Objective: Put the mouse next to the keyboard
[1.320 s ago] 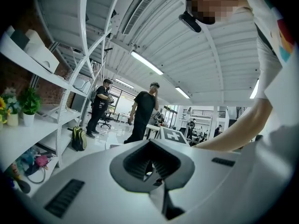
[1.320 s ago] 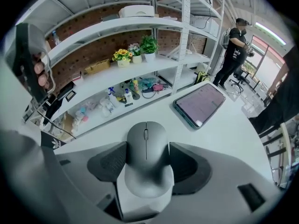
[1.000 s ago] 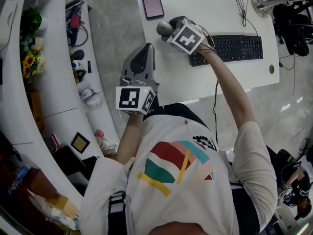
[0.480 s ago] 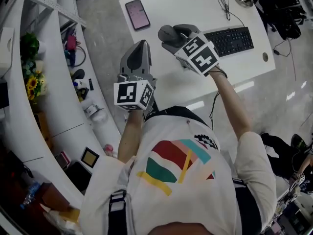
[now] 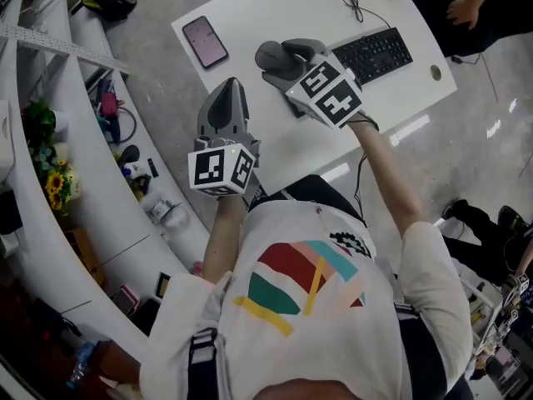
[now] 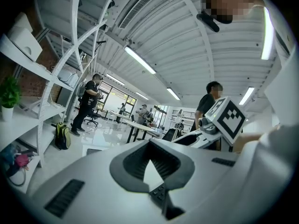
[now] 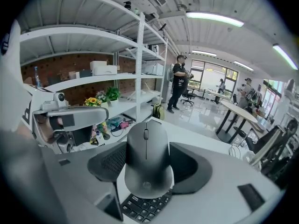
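While the right tool (image 7: 148,164) pinches the mouse (image 7: 147,153) by its two sides, its dark ribbed pads (image 7: 108,163) press on the smooth, matte black, rounded shell. In the head view the mouse is in the upper middle of the frame, over the white tabletop (image 5: 266,7) and just beside the left end of the flat black keyboard (image 5: 372,54). A few keys show under it in the right gripper view. Whether it touches the tabletop, I cannot tell. The left tool (image 5: 230,90), grey and pointed, has its jaws pressed together with nothing between them. It shows over the left edge of the tabletop. A thin rectangular phone (image 5: 205,40) lies at the upper left, near that same edge, well apart from the mouse. An open strip of smooth tabletop runs between the phone and the keyboard.
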Demonstrator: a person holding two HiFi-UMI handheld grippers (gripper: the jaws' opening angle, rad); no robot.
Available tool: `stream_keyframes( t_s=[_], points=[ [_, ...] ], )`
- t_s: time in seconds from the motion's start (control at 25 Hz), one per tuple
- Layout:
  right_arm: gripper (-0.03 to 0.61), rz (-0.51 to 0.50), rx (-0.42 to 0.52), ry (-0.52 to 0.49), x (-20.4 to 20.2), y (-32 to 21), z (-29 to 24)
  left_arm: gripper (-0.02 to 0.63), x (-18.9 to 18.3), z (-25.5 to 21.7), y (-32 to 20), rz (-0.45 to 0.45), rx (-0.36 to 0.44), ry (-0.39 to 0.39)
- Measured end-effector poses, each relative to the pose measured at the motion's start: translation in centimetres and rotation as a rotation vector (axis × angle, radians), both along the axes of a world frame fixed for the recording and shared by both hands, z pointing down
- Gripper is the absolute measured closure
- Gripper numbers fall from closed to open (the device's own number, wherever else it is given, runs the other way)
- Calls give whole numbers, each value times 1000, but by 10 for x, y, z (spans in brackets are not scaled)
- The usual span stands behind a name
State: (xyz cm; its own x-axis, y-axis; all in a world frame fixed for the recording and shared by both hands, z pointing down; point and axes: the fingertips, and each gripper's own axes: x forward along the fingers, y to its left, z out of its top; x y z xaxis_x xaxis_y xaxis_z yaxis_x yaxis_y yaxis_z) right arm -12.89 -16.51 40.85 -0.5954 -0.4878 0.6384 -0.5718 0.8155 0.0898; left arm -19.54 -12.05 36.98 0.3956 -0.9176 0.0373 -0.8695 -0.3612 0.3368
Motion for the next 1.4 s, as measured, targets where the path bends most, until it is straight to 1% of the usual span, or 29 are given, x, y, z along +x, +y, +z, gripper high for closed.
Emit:
stream_keyframes(
  t_s=[0.12,0.2,0.36,0.48,0.56,0.64,0.8,0.88,0.96,1.12,1.2,1.32,1.4],
  points=[
    [284,90,10,2,42,-14,0,581,26,6,-5,64,-5,-5],
    [284,158,20,2,80,-27,0,581,44,10,-7,92,-15,-19],
    [284,304,36,22,184,-46,-6,581,78,10,-7,106,-22,-35],
    [284,396,40,35,264,-60,-9,581,103,6,-17,83,-25,-40],
    [284,423,37,61,311,-67,-6,581,123,3,-21,64,-28,-33],
    [284,426,24,87,352,-78,0,581,144,1,-27,42,-33,-29],
    [284,435,-64,103,421,-100,25,581,175,-5,-36,-9,-61,-10],
    [284,437,-101,100,445,-103,36,581,191,-7,-36,-9,-56,-32],
    [284,432,-130,97,460,-106,48,581,208,-4,-38,3,-58,-59],
    [284,431,-189,111,480,-118,86,581,242,8,-44,28,-89,-26],
    [284,446,-217,122,489,-129,103,581,256,14,-47,49,-95,-36],
    [284,467,-255,141,501,-139,118,581,268,20,-54,77,-112,-60],
    [284,478,-273,140,505,-143,123,581,267,17,-60,73,-108,-78]
  ],
)
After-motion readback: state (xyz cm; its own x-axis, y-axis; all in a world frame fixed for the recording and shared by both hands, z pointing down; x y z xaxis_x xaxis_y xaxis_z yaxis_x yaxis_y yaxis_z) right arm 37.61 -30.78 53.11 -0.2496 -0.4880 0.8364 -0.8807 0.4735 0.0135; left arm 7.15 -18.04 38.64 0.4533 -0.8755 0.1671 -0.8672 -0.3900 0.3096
